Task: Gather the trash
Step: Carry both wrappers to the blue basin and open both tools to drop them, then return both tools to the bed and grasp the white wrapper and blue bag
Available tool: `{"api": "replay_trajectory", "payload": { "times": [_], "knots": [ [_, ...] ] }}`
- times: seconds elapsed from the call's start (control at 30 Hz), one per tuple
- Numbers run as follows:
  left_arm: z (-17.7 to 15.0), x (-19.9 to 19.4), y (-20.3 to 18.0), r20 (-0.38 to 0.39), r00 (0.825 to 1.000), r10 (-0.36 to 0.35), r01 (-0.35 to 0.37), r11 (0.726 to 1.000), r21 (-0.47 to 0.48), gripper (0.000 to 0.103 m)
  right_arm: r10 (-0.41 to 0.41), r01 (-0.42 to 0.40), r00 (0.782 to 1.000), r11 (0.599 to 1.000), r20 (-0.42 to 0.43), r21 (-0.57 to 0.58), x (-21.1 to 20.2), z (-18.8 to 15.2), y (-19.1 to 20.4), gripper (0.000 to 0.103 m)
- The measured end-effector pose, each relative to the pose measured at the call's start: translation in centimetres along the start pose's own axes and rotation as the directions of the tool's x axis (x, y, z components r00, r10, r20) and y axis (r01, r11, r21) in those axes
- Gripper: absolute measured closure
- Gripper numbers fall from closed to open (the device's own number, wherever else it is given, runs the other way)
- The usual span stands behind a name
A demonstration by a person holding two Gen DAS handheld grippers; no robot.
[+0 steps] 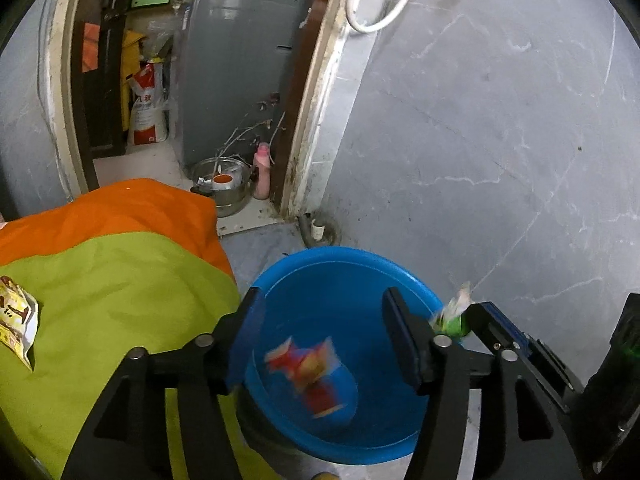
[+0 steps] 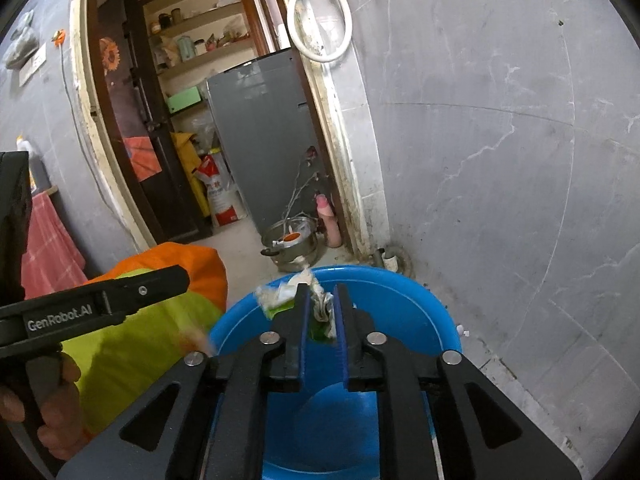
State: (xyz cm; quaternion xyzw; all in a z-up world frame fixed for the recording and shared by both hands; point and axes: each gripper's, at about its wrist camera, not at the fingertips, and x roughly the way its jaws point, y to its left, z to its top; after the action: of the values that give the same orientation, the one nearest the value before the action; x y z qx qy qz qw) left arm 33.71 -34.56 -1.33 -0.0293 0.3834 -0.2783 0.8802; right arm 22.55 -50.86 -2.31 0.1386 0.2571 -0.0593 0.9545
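Observation:
A blue plastic basin [image 1: 280, 272] stands on the floor beside a bed. My left gripper [image 1: 324, 316] is open above it, and a blurred red and yellow wrapper [image 1: 310, 372] is inside the basin below the jaws. My right gripper [image 2: 320, 312] is shut on a crumpled green and white wrapper [image 2: 322, 308] and holds it over the basin [image 2: 420, 300]. The same wrapper [image 1: 454, 314] and the right gripper's fingers [image 1: 496, 332] show at the basin's right rim in the left wrist view. A yellow wrapper [image 1: 16, 320] lies on the green sheet at the far left.
The bed has a green and orange sheet [image 1: 120, 280] left of the basin. A grey tiled wall [image 1: 500, 140] rises on the right. A doorway behind holds a metal pot [image 1: 224, 184], a pink bottle [image 1: 262, 172] and a grey appliance [image 1: 240, 72]. A floor drain pipe [image 1: 316, 230] lies behind the basin.

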Motion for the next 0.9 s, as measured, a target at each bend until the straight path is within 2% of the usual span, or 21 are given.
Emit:
{"api": "replay_trajectory", "payload": {
  "times": [0.07, 0.13, 0.23, 0.33, 0.37, 0.43, 0.47, 0.53, 0.57, 0.6, 0.67, 0.9],
  "knots": [
    [0.4, -0.4, 0.2, 0.008, 1.0, -0.003, 0.003, 1.0, -0.015, 0.041, 0.002, -0.002, 1.0, 1.0, 0.004, 0.001, 0.1, 0.3, 0.0, 0.077],
    [0.7, -1.1, 0.4, 0.024, 1.0, -0.012, 0.013, 0.999, -0.029, 0.039, 0.004, -0.004, 1.0, 1.0, 0.012, -0.003, -0.2, 0.5, 0.2, 0.077],
    [1.0, -2.6, 0.7, 0.058, 0.998, -0.014, 0.017, 0.999, -0.048, 0.03, 0.007, -0.006, 0.999, 1.0, 0.04, -0.012, -1.2, 1.1, 0.7, 0.075],
    [1.1, -4.7, 1.3, 0.107, 0.994, -0.013, 0.02, 0.998, -0.056, 0.026, 0.008, -0.006, 0.997, 1.0, 0.082, -0.019, -2.7, 1.7, 1.4, 0.065],
    [1.1, -5.4, 1.5, 0.122, 0.992, -0.009, 0.016, 0.998, -0.057, 0.022, 0.01, -0.008, 0.995, 1.0, 0.097, -0.022, -3.2, 1.9, 1.7, 0.059],
    [1.1, -7.3, 2.2, 0.167, 0.986, 0.012, -0.001, 0.998, -0.067, 0.015, 0.018, -0.013, 0.991, 0.999, 0.13, -0.037, -4.5, 2.3, 2.5, 0.055],
    [0.9, -8.3, 2.6, 0.194, 0.981, 0.025, -0.011, 0.997, -0.072, 0.014, 0.022, -0.016, 0.989, 0.999, 0.145, -0.048, -5.1, 2.6, 3.0, 0.054],
    [0.7, -10.2, 3.3, 0.241, 0.969, 0.056, -0.038, 0.996, -0.077, 0.013, 0.037, -0.027, 0.985, 0.998, 0.17, -0.062, -6.3, 2.9, 4.0, 0.044],
    [0.5, -11.2, 3.7, 0.26, 0.963, 0.074, -0.055, 0.995, -0.077, 0.007, 0.051, -0.039, 0.981, 0.997, 0.185, -0.069, -7.0, 3.0, 4.6, 0.031],
    [0.2, -12.2, 4.1, 0.279, 0.956, 0.096, -0.076, 0.994, -0.08, 0.002, 0.061, -0.048, 0.978, 0.996, 0.197, -0.075, -7.5, 3.1, 5.0, 0.024],
    [-0.5, -14.2, 5.0, 0.321, 0.937, 0.136, -0.114, 0.99, -0.085, 0.002, 0.084, -0.065, 0.972, 0.993, 0.221, -0.094, -8.7, 3.2, 6.4, 0.022],
    [-3.9, -19.6, 8.1, 0.395, 0.888, 0.236, -0.221, 0.972, -0.084, 0.002, 0.173, -0.138, 0.952, 0.979, 0.251, -0.15, -10.7, 2.2, 11.1, 0.0]
  ]
}}
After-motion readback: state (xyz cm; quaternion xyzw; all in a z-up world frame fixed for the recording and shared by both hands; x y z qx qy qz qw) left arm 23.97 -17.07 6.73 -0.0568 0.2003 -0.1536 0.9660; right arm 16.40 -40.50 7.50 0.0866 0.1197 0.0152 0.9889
